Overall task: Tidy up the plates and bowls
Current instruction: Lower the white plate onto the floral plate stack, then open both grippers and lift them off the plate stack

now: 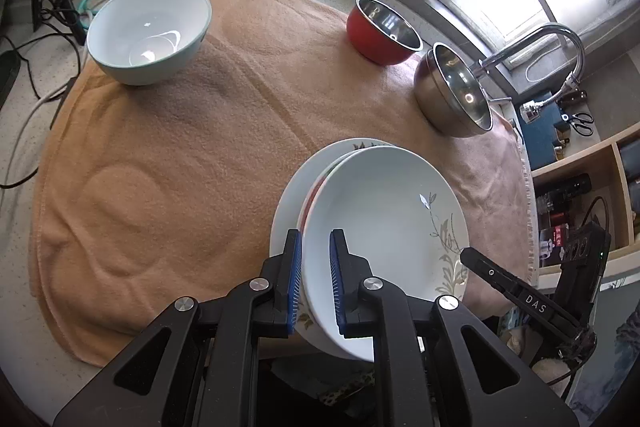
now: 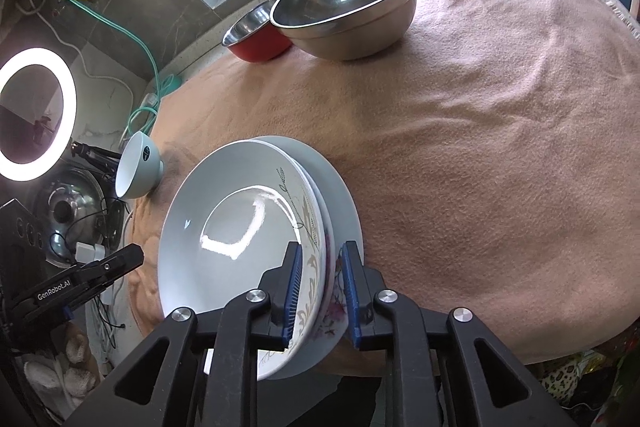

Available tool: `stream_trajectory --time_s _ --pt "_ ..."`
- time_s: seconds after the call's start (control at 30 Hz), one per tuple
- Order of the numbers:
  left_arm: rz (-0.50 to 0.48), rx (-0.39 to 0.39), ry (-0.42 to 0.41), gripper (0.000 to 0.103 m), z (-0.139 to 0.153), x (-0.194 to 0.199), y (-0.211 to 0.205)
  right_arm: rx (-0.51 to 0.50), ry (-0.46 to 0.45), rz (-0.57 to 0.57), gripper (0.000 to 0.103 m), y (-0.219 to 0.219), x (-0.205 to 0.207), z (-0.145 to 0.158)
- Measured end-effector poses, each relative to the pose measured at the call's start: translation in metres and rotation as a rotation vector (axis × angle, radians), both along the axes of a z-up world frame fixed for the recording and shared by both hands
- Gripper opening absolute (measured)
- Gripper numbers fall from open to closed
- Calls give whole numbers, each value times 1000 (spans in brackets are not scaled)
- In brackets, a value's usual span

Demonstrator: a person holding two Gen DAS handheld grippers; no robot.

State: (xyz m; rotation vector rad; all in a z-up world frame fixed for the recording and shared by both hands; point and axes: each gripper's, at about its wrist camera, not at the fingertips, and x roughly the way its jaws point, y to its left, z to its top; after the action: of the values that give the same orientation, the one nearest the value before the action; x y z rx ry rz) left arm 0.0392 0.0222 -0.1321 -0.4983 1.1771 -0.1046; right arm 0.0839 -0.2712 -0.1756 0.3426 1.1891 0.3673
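At the towel's (image 1: 180, 155) near edge, both grippers straddle the stacked plates' (image 1: 384, 211) rims to square the pile: left gripper (image 1: 315, 283) pinching the top plate, right gripper (image 2: 320, 297) slackened, pads apart.

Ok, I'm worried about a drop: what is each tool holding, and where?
The left tool clamps the leaf-patterned top plate at its rim. The right tool straddles the rim too, but a gap shows beside one pad: no grip.
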Motion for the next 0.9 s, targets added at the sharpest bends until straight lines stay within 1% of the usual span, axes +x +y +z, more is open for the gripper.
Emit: stream_trajectory --time_s 0.1,0.33,0.5,0.67,0.9 --pt "-5 4 -6 12 2 3 1 -3 -14 -16 27 -6 0 3" --pt "-28 3 -25 12 10 12 -3 -6 -38 -46 27 -16 3 11" --pt "-54 -14 -30 13 13 21 -8 3 -43 -74 27 -22 3 14" --pt "-89 -17 -32 12 16 32 -15 4 -43 -104 27 -31 5 18" --pt "-150 -8 -65 12 28 51 -30 -5 -59 -151 27 -48 12 26"
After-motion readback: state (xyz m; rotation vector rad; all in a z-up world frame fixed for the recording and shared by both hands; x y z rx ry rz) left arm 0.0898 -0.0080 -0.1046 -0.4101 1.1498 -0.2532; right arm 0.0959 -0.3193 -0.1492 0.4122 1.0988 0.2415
